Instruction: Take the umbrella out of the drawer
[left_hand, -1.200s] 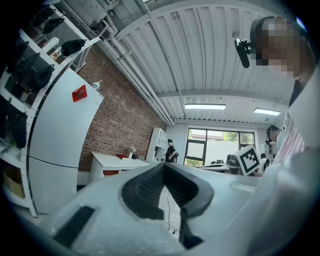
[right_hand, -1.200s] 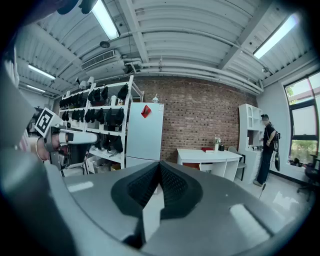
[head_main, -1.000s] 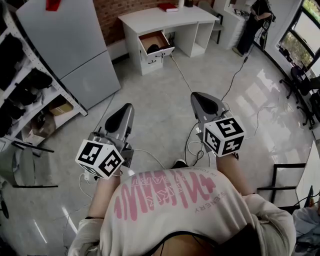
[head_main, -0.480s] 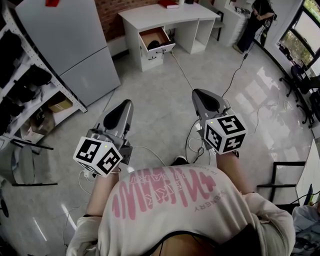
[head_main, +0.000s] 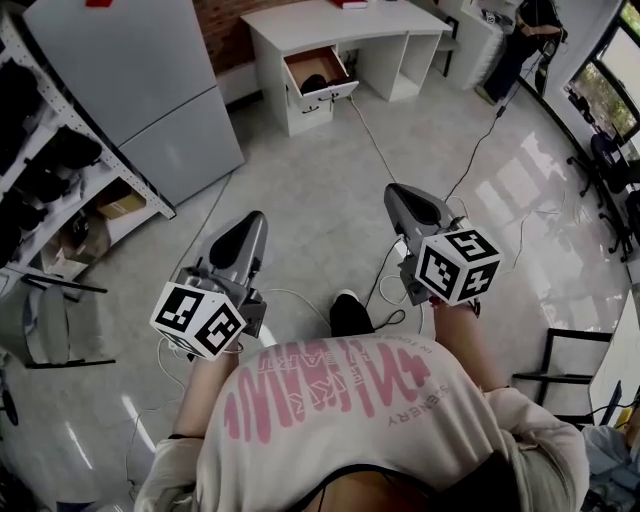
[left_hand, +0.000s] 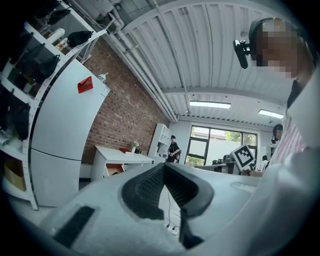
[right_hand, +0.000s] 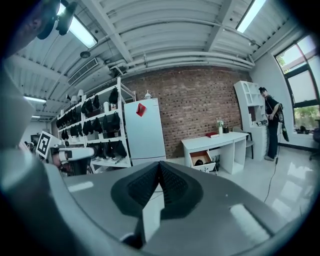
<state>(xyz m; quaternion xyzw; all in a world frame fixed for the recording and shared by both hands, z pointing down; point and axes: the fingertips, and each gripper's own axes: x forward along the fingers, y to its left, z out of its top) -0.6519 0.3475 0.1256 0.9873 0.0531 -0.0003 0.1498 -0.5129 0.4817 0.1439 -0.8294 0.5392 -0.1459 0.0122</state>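
Note:
A white desk (head_main: 340, 25) stands far off by the brick wall, its top drawer (head_main: 322, 75) pulled open. A dark thing (head_main: 314, 83), likely the umbrella, lies inside it; I cannot make out its shape. My left gripper (head_main: 251, 219) and right gripper (head_main: 397, 193) are held out over the floor, well short of the desk, both shut and empty. In the left gripper view the jaws (left_hand: 163, 166) meet, with the desk (left_hand: 122, 154) behind them. The right gripper (right_hand: 159, 164) looks toward the open drawer (right_hand: 203, 159).
A tall grey cabinet (head_main: 150, 90) and shelving (head_main: 40, 150) with dark items line the left. A cable (head_main: 378, 150) runs across the shiny floor toward the desk. A person (head_main: 522, 40) stands at the back right. Chairs (head_main: 600, 165) and a black frame (head_main: 565, 352) stand on the right.
Both grippers have sunk a little and the right one has rolled. A dark shoe has stepped forward between them. The desk and drawer sit higher in the head view.

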